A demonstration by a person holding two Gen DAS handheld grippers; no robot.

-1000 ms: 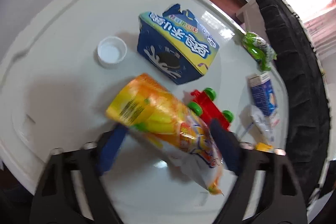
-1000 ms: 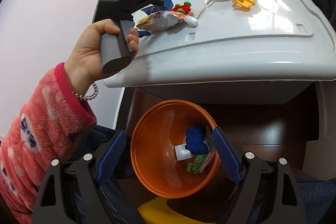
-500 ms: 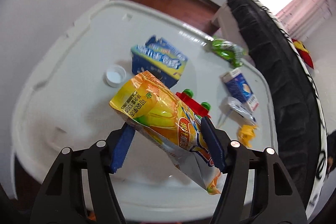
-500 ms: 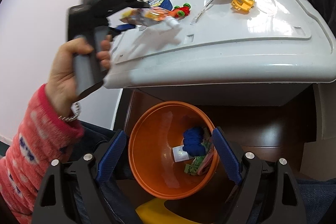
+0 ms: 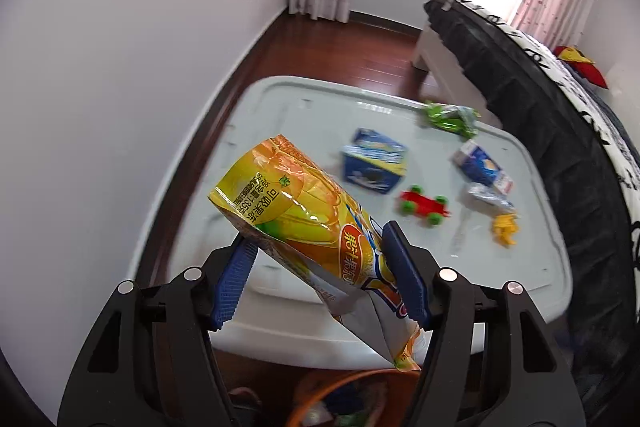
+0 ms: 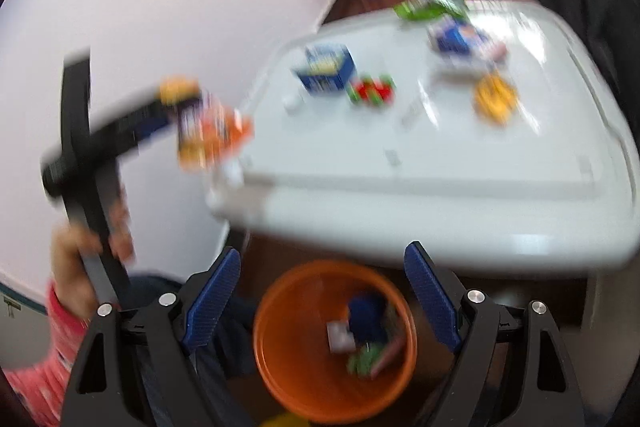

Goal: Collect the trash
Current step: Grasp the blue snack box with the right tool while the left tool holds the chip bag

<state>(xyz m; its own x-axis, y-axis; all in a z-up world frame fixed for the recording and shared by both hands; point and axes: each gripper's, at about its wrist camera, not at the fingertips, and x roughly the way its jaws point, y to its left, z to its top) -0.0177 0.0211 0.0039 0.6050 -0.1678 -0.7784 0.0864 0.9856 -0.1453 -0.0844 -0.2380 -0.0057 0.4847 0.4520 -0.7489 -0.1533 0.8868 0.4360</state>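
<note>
Left wrist view: the left gripper (image 5: 318,275) clamps a yellow-orange juice pouch (image 5: 312,231) crosswise, lifted clear of the white table (image 5: 280,107), above the orange bin (image 6: 288,359). The right gripper (image 6: 322,301) stands wide and empty over that bin, its jaws having just opened further. Other litter lies on the table.

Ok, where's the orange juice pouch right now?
In the left wrist view the orange juice pouch is clamped in the left gripper, lifted above the white table's near edge, over the orange bin.
</note>
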